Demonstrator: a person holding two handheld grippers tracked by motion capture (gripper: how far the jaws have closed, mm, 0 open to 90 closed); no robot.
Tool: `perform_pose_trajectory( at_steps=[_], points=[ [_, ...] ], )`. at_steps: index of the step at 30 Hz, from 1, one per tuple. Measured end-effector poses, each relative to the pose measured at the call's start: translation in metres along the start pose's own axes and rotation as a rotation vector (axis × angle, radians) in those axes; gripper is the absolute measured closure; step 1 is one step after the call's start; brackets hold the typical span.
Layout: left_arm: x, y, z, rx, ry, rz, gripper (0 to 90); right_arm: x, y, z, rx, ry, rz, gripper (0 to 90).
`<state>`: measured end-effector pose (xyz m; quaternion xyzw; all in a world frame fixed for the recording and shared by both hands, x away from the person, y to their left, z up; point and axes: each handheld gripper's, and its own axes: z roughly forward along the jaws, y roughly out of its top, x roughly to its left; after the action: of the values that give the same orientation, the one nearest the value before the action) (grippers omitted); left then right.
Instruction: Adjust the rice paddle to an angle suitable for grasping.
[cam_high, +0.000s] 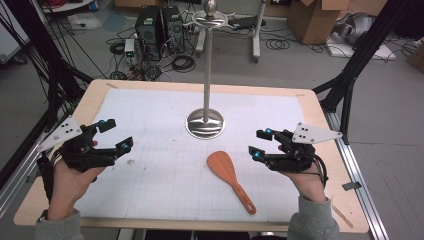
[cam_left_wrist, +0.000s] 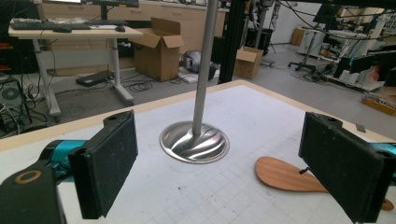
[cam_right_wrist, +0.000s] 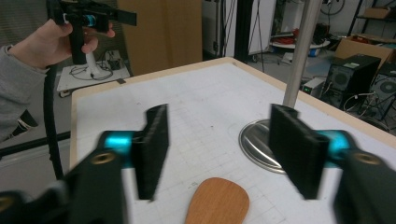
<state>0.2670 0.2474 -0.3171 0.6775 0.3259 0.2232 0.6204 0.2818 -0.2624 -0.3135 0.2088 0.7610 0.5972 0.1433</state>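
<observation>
High view: a flat orange wooden spoon (cam_high: 230, 179) lies near the table's (cam_high: 320, 107) front edge, below a shiny metal stand (cam_high: 205, 121). The left tool (cam_high: 114, 135) and right tool (cam_high: 259, 143) are both released, holding nothing.

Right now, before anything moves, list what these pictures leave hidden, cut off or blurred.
- Wooden spatula: its handle is cut off by the bottom edge of the right gripper view; in the left gripper view the right jaw covers most of the handle.
- Metal stand: its top runs past the upper edge of both gripper views.
- Right tongs: the body is motion-blurred in the right gripper view.
</observation>
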Motion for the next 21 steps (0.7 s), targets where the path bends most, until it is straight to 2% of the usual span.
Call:
perform_pose_trajectory(
  at_steps=[1,2,3,6,7,10,13,16,17,21],
  points=[
    [0.000,0.000,0.001,0.003,-0.006,0.003,12.1,0.003,-0.002,0.001,0.000,-0.021,-0.007,57.8],
    [0.000,0.000,0.001,0.003,-0.006,0.003,12.2,0.003,-0.002,0.001,0.000,-0.021,-0.007,57.8],
    [-0.001,0.000,0.002,0.009,-0.011,0.007,12.2,0.006,-0.004,0.003,-0.019,-0.077,-0.029,67.9],
    [-0.002,0.000,0.003,0.012,-0.011,0.014,12.2,0.006,-0.006,0.005,-0.027,-0.093,-0.022,73.1],
    [-0.002,0.000,0.003,0.013,-0.010,0.013,12.2,0.006,-0.008,0.008,-0.020,-0.103,-0.019,77.4],
    [-0.001,-0.001,0.003,0.013,-0.009,0.010,12.2,0.006,-0.009,0.010,-0.008,-0.101,-0.014,81.2],
    [0.000,-0.001,0.003,0.015,-0.005,0.010,12.2,0.008,-0.011,0.014,0.036,-0.106,-0.032,88.9],
    [-0.001,-0.001,0.003,0.018,-0.004,0.009,12.2,0.011,-0.012,0.017,0.055,-0.115,-0.038,89.0],
    [-0.001,-0.002,0.003,0.020,-0.005,0.009,12.2,0.013,-0.015,0.021,0.073,-0.100,-0.038,89.1],
    [-0.001,-0.002,0.004,0.022,-0.007,0.008,12.2,0.016,-0.022,0.028,0.106,-0.091,-0.015,89.1]
  ],
)
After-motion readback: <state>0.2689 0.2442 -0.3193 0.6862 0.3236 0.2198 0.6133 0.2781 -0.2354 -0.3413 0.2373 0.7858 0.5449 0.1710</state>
